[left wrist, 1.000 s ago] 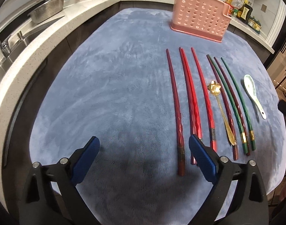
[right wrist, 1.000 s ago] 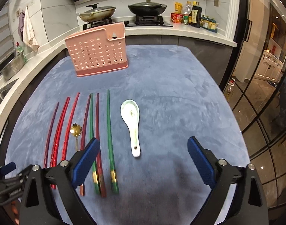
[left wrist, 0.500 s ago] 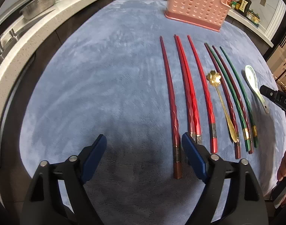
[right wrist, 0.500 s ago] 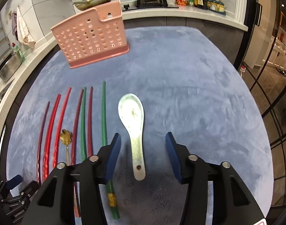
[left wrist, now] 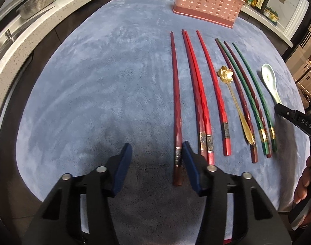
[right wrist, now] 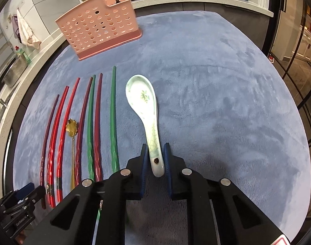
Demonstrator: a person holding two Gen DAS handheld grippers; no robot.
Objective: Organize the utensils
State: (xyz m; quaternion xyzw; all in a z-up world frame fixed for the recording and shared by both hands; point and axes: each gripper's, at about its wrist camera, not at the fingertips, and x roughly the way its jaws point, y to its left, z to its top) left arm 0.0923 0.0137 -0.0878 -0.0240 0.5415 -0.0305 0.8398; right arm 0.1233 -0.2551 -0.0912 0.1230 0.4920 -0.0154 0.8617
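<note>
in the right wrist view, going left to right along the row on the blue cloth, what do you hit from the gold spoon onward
gold spoon → dark red chopstick → green chopstick → dark red chopstick → green chopstick → ceramic spoon, its handle between the right gripper's pads

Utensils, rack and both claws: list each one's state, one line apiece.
Ceramic spoon: flat on cloth, handle clamped.
Right claw: just closed on the spoon handle.
Left claw: closing, dark red chopstick between pads, ungripped.
Gold spoon: lying flat.
Pink rack: upright.
</note>
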